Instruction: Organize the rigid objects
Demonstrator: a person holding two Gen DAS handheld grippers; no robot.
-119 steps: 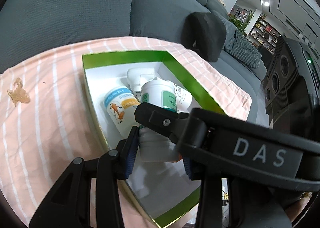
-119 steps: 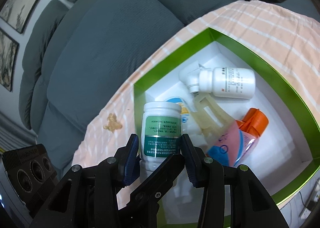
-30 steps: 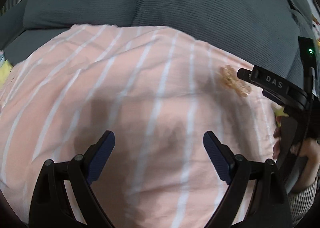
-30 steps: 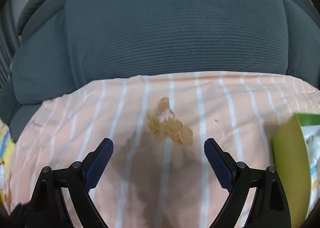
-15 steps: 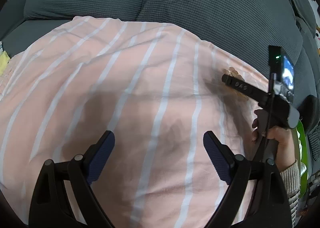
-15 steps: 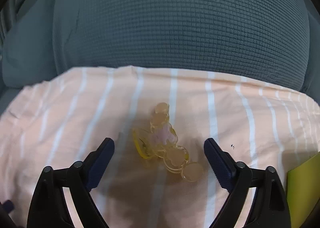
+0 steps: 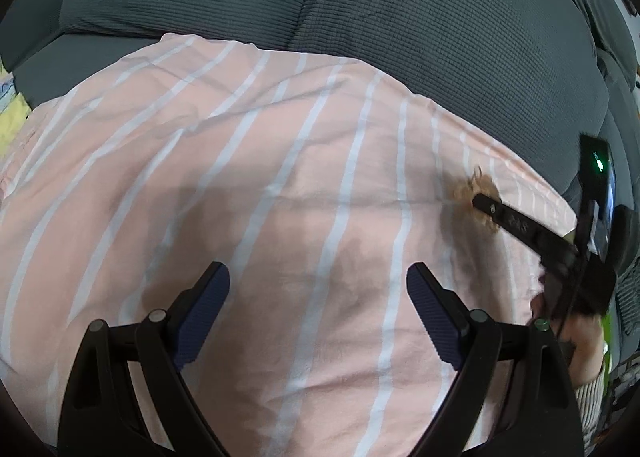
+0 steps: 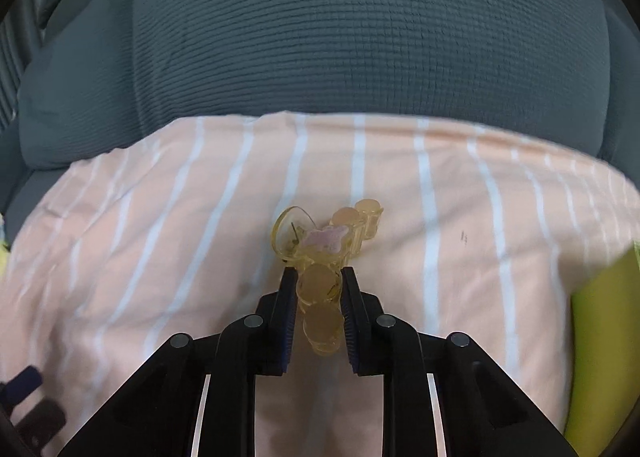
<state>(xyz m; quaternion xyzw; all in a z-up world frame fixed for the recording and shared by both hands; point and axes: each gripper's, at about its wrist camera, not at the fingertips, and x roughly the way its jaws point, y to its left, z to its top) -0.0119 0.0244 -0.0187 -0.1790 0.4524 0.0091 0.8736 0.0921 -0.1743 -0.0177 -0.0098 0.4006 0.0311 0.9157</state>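
A translucent amber hair clip (image 8: 324,239) with a pink butterfly lies on the pink striped cloth (image 8: 160,257). My right gripper (image 8: 316,277) is shut on the clip's near end, and the blue pads press its round beads from both sides. In the left wrist view the same hair clip (image 7: 478,189) shows at the right, with the right gripper (image 7: 484,205) reaching onto it and a hand (image 7: 580,341) behind. My left gripper (image 7: 318,281) hangs open over bare cloth with nothing between its fingers.
The grey sofa back (image 8: 360,37) rises just behind the cloth's far edge. A corner of the green box (image 8: 604,321) stands at the right. A yellow patch (image 7: 8,113) shows at the far left beyond the cloth.
My right gripper has moved in on the hair clip and shut on its near end; the clip now stands turned between the pads. The left gripper has stayed open and nearly still.
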